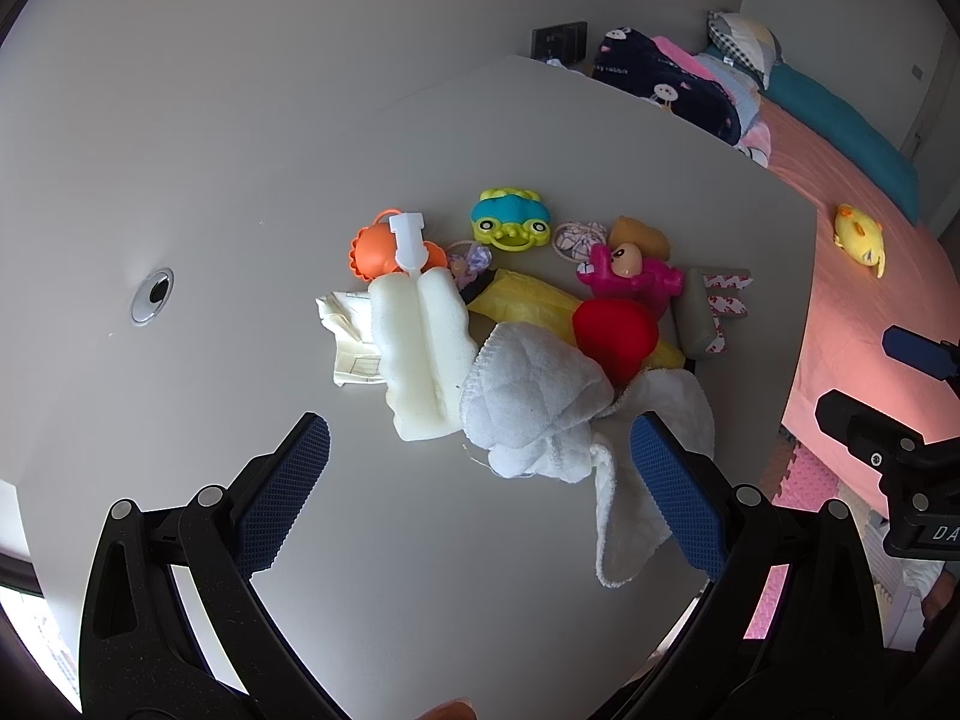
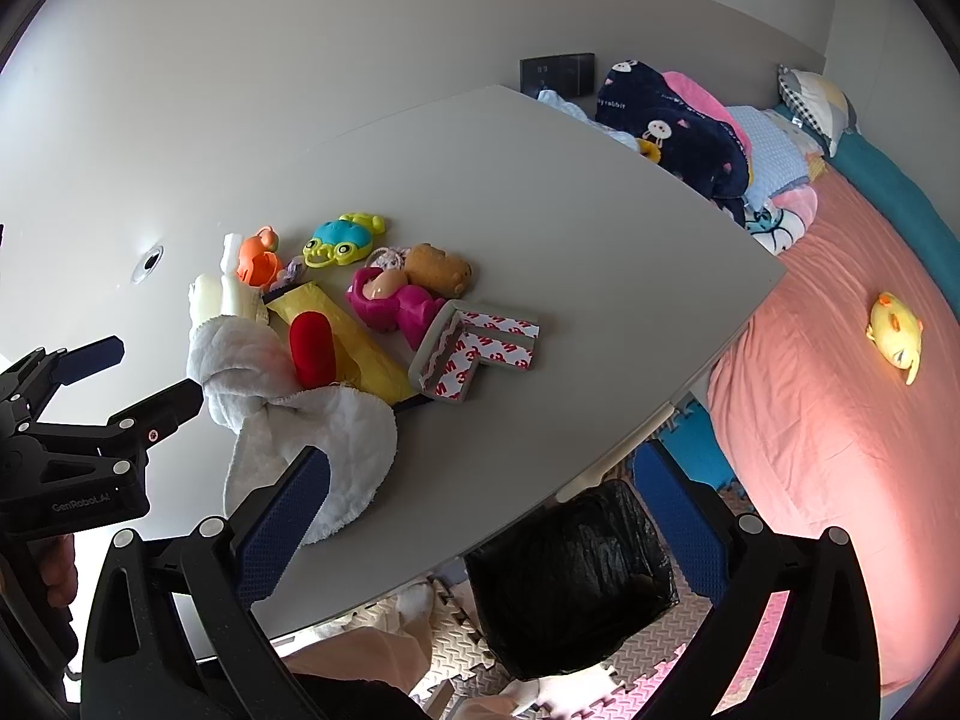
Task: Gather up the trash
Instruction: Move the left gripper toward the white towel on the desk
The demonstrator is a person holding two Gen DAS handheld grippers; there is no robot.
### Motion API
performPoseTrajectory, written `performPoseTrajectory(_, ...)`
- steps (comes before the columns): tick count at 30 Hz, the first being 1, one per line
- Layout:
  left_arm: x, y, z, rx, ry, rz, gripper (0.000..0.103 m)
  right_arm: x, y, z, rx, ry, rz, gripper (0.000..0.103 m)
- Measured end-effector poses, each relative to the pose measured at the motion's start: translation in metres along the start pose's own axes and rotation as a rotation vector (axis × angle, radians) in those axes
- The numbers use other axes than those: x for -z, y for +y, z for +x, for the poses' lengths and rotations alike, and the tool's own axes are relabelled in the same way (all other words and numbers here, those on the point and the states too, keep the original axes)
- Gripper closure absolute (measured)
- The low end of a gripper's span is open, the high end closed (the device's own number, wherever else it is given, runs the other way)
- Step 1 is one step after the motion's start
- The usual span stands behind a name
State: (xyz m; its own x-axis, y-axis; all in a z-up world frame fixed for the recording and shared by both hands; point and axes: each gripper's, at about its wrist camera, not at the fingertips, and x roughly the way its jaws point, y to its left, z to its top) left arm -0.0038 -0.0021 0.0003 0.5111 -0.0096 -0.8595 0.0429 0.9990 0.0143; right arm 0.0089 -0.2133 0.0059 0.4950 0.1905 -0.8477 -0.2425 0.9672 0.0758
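Observation:
A pile lies on the grey table (image 1: 540, 138): a white cloth (image 1: 540, 408), a white foam piece (image 1: 420, 348), crumpled paper (image 1: 348, 330), a yellow packet (image 1: 528, 300), a red object (image 1: 612, 330) and a grey corner guard with red-printed tape (image 2: 474, 354). Toys sit behind them. My left gripper (image 1: 480, 492) is open just short of the cloth, its right finger over the cloth's edge. My right gripper (image 2: 480, 516) is open, hanging over the table's near edge and a bin lined with a black bag (image 2: 570, 576). The cloth (image 2: 312, 414) lies by its left finger.
Orange (image 1: 378, 252), green-blue (image 1: 510, 219) and pink (image 1: 630, 276) toys and a brown sponge (image 2: 435, 267) lie on the table. A cable hole (image 1: 152, 295) is at left. A bed with a pink sheet (image 2: 828, 396), blankets and a yellow plush (image 2: 894, 336) stands to the right. Foam mats cover the floor.

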Motion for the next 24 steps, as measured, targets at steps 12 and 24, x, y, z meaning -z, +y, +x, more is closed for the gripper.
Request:
performPoseTrajectory(12, 0.000, -0.002, -0.002, 0.015, -0.012, 0.006, 0.006, 0.008, 0.003, -0.003, 0.005, 0.003, -0.003, 0.002)
performPoseTrajectory(24, 0.001, 0.005, -0.003, 0.002, -0.024, -0.025, 0.006, 0.009, 0.001, -0.004, 0.004, 0.004, 0.000, 0.002)
